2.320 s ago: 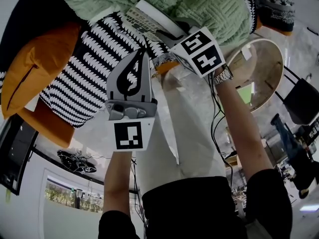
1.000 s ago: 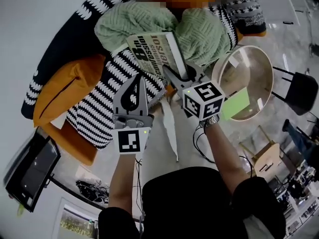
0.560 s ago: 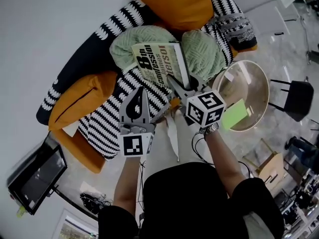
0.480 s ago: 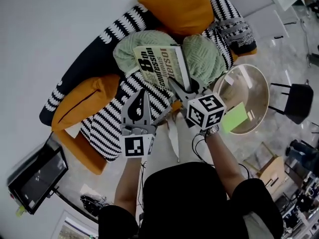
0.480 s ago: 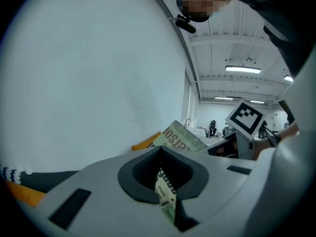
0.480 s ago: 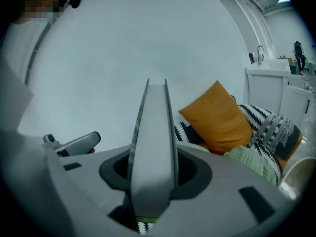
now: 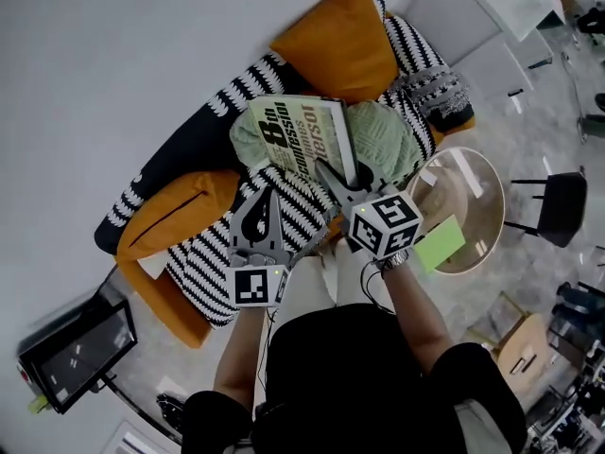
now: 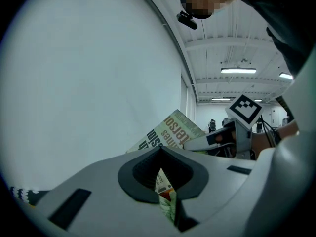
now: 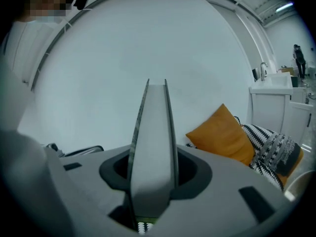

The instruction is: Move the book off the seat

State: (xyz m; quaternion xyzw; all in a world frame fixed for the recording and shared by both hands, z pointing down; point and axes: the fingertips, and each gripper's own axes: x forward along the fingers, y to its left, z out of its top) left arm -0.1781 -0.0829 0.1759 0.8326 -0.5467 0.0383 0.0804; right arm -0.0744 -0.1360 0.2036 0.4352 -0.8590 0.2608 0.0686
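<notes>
Both claws stand higher than a second ago, and the book (image 7: 301,135) has come up with them. It lay among the green cushions (image 7: 383,135) on the sofa (image 7: 200,253); it now hangs clear above the sofa's seat.

Right claw (image 7: 333,170): clamped on the book's lower edge, cover facing up toward the head view. In the right gripper view the book stands edge-on between the jaws, a pale strip rising against the white wall behind the sofa.

Left claw (image 7: 267,197): jaws together at the tips, gripping nothing. It is over the sofa's front edge, just short of the book's near corner and apart from it. In the left gripper view a sliver of print shows through the slit below the tips, and the book tilts up beyond, the right claw fastened to it.

Sofa: black and white stripes. One orange cushion (image 7: 336,45) leans on the sofa's back and another (image 7: 175,216) lies at its left end in the head view. The green cushions sit mid-seat, directly under the book.

Round tabletop (image 7: 477,192): just off the sofa's right end. A pale green card (image 7: 439,244) shows at its near rim; whether it rests there cannot be told.
</notes>
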